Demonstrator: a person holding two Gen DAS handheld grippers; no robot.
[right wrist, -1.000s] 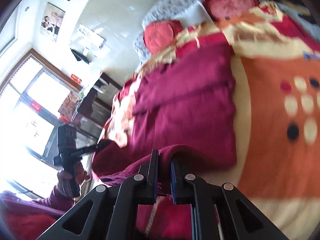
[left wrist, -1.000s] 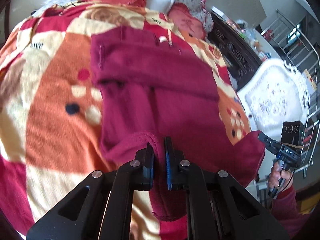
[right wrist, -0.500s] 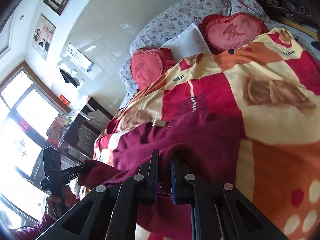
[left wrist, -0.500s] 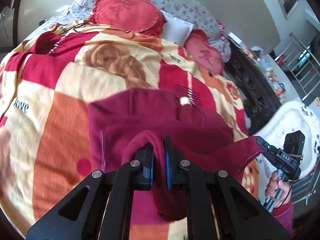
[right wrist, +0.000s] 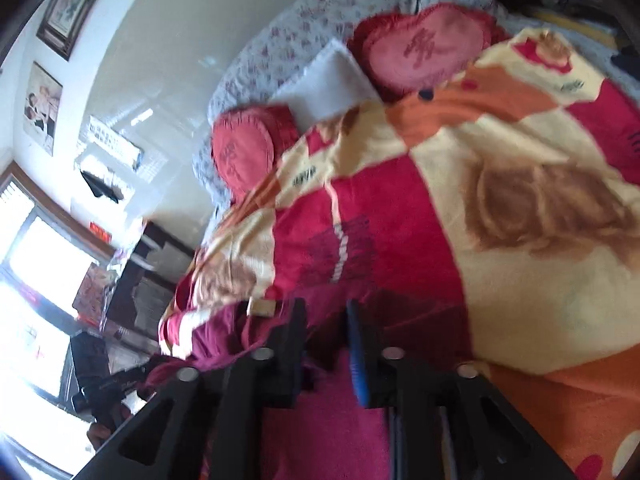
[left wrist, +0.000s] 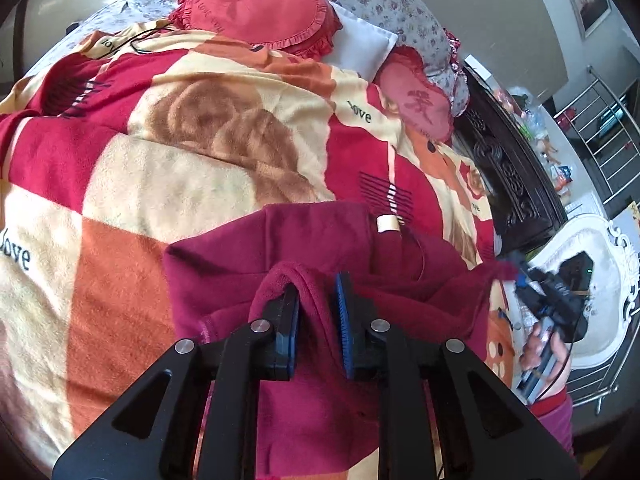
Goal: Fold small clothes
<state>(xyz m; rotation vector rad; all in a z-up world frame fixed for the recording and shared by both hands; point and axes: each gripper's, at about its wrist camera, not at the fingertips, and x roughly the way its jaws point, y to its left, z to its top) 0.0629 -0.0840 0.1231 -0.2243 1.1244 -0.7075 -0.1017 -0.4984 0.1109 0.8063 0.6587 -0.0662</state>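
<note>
A dark red fleece garment (left wrist: 280,240) lies on the patterned blanket, its near edge carried over its far part. My left gripper (left wrist: 317,300) has its jaws parted, with a fold of the garment still lying between the pads. The right gripper (left wrist: 520,276) shows at the right in the left wrist view, at the garment's other corner. In the blurred right wrist view my right gripper (right wrist: 326,320) has its jaws apart over the garment (right wrist: 320,420). The left gripper (right wrist: 120,376) shows dimly at the lower left there.
The bed carries an orange, red and cream blanket (left wrist: 160,160). Heart-shaped red cushions (left wrist: 256,4) and a white pillow (left wrist: 360,48) lie at the headboard. A dark carved cabinet (left wrist: 512,184) and a white ornate bed end (left wrist: 600,280) stand to the right. Windows (right wrist: 32,280) are at the left.
Both grippers carried the garment's near edge up and forward over its far part. Both jaws, shut on the cloth before, have now opened.
</note>
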